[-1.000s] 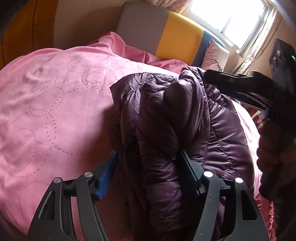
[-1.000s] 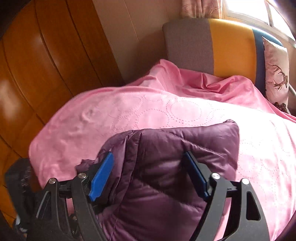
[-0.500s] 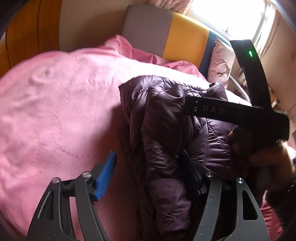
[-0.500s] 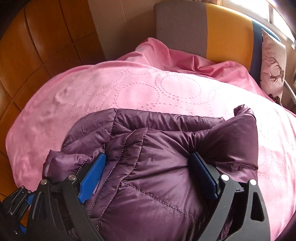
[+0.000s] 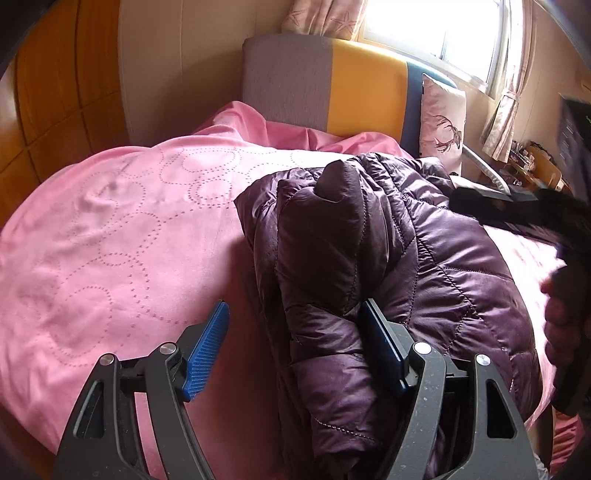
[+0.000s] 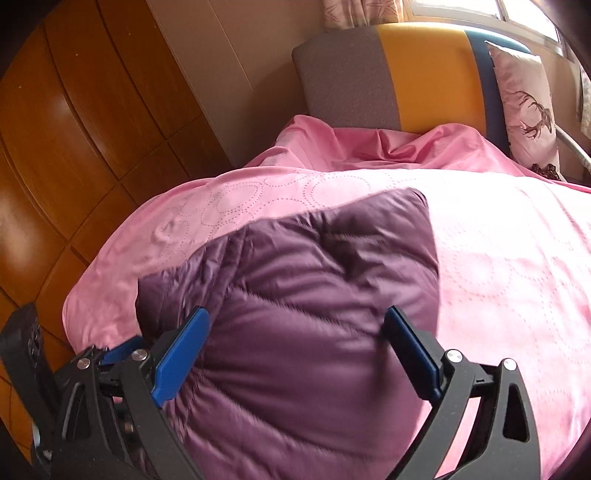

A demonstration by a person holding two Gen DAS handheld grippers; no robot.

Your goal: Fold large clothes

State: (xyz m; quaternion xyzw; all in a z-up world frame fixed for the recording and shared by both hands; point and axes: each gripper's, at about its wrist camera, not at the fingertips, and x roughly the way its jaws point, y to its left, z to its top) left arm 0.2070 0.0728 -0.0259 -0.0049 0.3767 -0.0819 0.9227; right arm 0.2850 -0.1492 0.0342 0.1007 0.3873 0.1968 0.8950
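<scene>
I see the purple quilted jacket (image 5: 388, 258) lying bunched on the bed's pink bedspread (image 5: 122, 229), toward the near right side of the bed, folded over on itself in thick puffy layers.

My left hand-held gripper (image 5: 295, 343) has its jaws apart and opening. A folded ridge of the jacket runs between them and lies against the right blue pad (image 5: 380, 347), while the left blue pad (image 5: 207, 347) stands clear over bare bedspread, so nothing is clamped.

My right hand-held gripper (image 6: 299, 354) is spread wide and opening too. The jacket (image 6: 306, 295) bulges up between its fingers, and its smooth quilted panel fills the gap. I cannot make out either pad pressing into the fabric, so I read it as not gripping. In the left wrist view the right hand-held gripper's black body (image 5: 517, 210) shows blurred at the right edge above the jacket, with a person's hand (image 5: 565, 325) below it.

At the head of the bed stands a headboard (image 5: 328, 85) in grey, yellow and blue panels, and a pale pillow (image 5: 443, 118) printed with a deer leans against it. Wooden wardrobe panels (image 6: 74, 129) run along the left, and bright window light comes past a patterned curtain (image 5: 325, 18).

I can read no brand, label or lettering on anything here.
</scene>
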